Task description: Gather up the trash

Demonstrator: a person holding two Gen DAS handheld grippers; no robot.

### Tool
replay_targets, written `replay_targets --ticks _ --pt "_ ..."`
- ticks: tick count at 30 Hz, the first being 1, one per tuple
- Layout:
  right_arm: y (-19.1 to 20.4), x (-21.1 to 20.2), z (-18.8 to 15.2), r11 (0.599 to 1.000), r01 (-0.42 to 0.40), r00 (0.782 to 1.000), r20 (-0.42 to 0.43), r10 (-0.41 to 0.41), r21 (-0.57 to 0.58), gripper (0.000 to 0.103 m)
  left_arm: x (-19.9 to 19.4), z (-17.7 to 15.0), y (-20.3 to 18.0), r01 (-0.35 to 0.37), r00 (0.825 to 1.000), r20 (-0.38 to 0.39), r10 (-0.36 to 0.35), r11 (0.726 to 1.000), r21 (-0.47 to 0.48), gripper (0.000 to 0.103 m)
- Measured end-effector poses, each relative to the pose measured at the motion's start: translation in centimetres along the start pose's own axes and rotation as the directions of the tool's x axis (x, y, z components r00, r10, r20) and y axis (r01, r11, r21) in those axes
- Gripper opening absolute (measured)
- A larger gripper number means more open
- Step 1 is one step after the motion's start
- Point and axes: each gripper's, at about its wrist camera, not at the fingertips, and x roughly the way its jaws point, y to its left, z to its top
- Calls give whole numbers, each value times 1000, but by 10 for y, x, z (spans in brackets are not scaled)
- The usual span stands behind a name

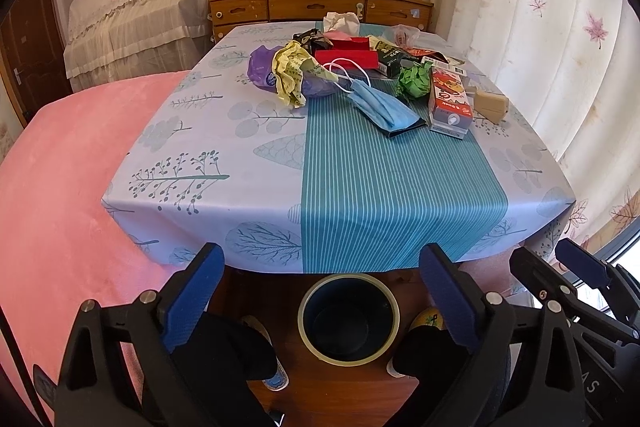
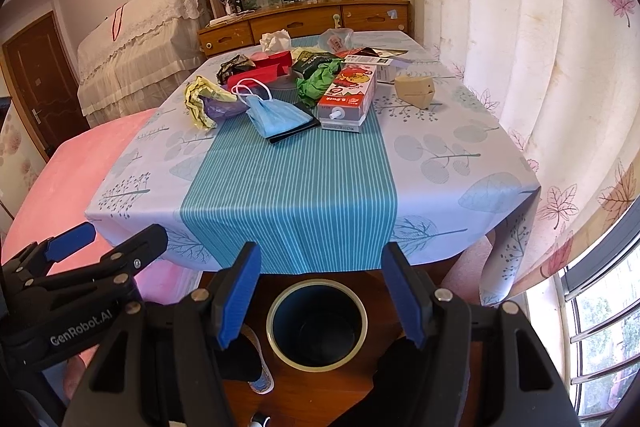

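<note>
Both grippers hang low in front of the table, fingers pointing at it, each spread wide and gripping nothing. The left gripper shows only the blue pads of its fingers; the black frames behind run off the bottom of the view. Between and just below its fingers sits the bin, a dark round tub with a pale rim, standing on the wooden floor under the near table edge. Its inside is too dark to make out.

Well beyond the fingertips, on the far half of the tablecloth, the trash lies in a heap. At the left is a purple bag with crumpled yellow paper draped over it. Next comes a blue face mask resting on a dark flat thing that is mostly hidden, then a red box, a green paper wad, a juice carton lying on its side and a tan box. The wrappers behind are piled up and hard to tell apart; a white tissue sticks up at the back.

The right gripper frames the same bin between its pads, with the carton ahead of them.
</note>
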Motion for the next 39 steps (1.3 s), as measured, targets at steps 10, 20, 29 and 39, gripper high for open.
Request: replay_targets --ticks 10,20,29,39 --pt "6 -2 -3 1000 -9 1000 7 9 -6 63 2 0 0 2 1000 -3 -2 1000 -6 97" --pt "6 -1 -3 1000 -11 1000 4 11 -5 63 2 -1 1 3 1000 -2 -3 1000 -9 96" --pt "4 0 -3 1000 -10 1000 3 10 -4 63 2 -1 1 3 1000 -2 -3 1000 -8 96" --pt "4 1 -3 1000 -11 1000 2 11 -2 63 2 -2 1 3 1000 -2 -3 1000 -8 96"
